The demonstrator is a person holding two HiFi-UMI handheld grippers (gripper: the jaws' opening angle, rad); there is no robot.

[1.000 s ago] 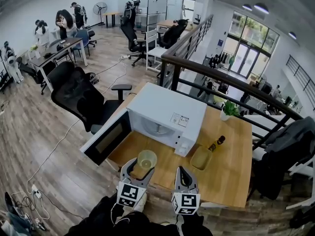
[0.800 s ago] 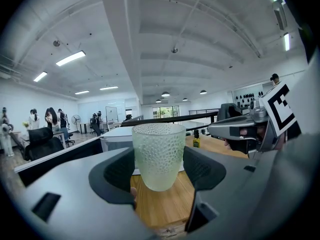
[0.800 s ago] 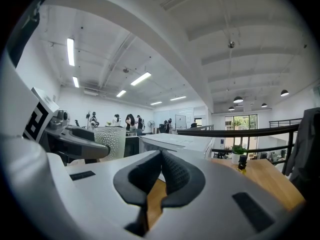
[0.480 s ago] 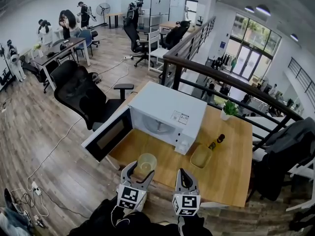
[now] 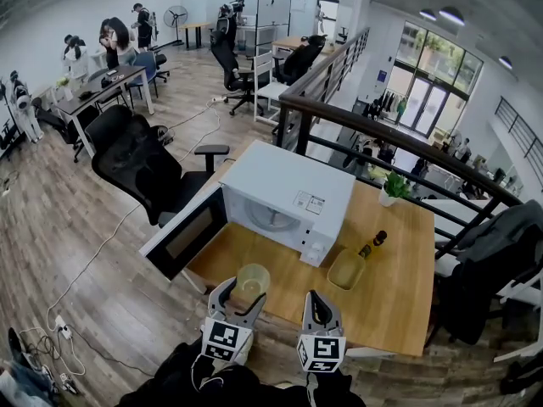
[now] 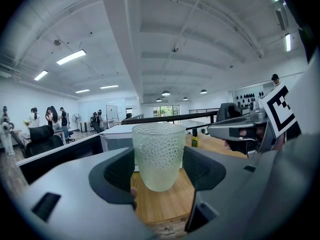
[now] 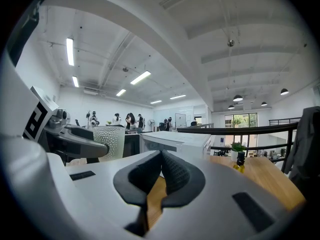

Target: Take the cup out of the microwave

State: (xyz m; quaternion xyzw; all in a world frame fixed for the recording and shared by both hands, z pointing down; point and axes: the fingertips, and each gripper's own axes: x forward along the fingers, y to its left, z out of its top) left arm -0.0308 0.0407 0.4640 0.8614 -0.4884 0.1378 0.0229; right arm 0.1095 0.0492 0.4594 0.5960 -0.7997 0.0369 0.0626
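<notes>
Head view: the cup is out of the microwave and sits between the jaws of your left gripper, over the near edge of the table. The microwave door hangs open to the left. Your right gripper is just beside the cup on its right and holds nothing.

Left gripper view: the jaws are clamped on the cup's two sides. The cup is upright, long axis vertical, mouth up, with bare wood directly below. I can't tell whether its base touches the table.

Right gripper view: the jaws are pressed together with nothing between them. The cup is off to the left.

My read: the key relation is cup straight above table, so lower it vertically and keep it level. Left hand only.
</notes>
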